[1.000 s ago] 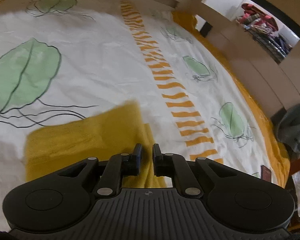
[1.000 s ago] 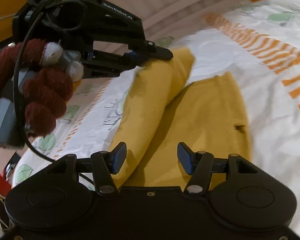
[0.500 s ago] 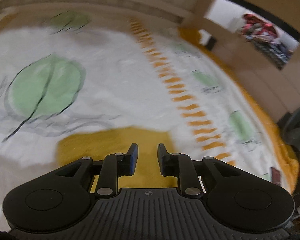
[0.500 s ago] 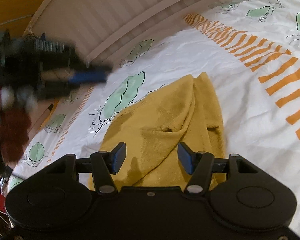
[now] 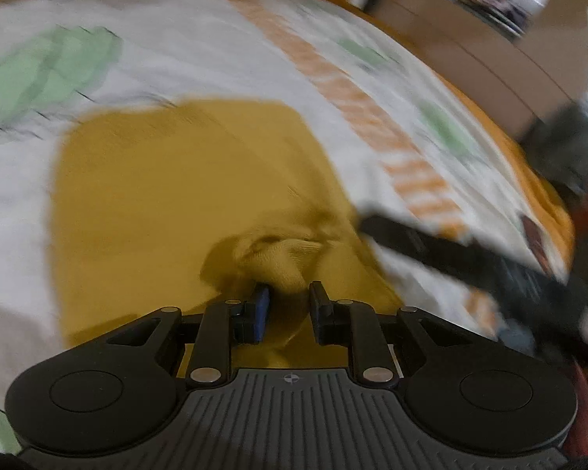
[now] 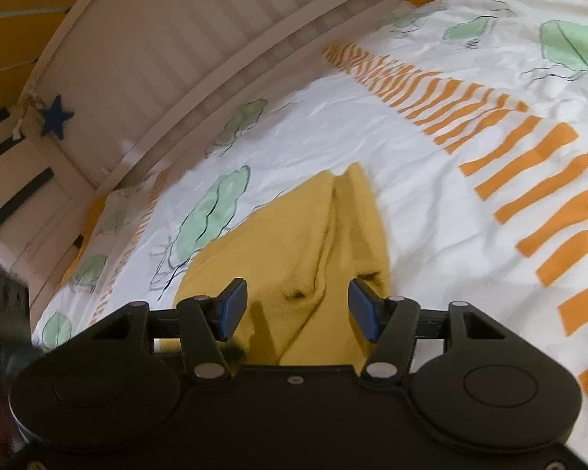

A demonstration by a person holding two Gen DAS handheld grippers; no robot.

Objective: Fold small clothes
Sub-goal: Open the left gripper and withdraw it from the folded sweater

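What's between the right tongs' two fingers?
Only the yellow cloth lying on the bedsheet beneath; the right tongs stand open above it, untouched. Right wrist view shows it.

The right hand-held gripper point(image 6: 298, 307) fills the bottom of the frame, its blue-padded jaws apart with nothing pressed between them. Past them, at lower centre, a mustard-yellow garment point(image 6: 294, 243) lies creased on the bed sheet point(image 6: 411, 180), white with green leaves and orange stripes. A slatted headboard point(image 6: 168, 62) with a blue star point(image 6: 55, 116) crosses the upper left.

Mustard-yellow knit garment point(image 6: 294, 243), partly folded and creased, flat on the bed, 1 bunched fold raised
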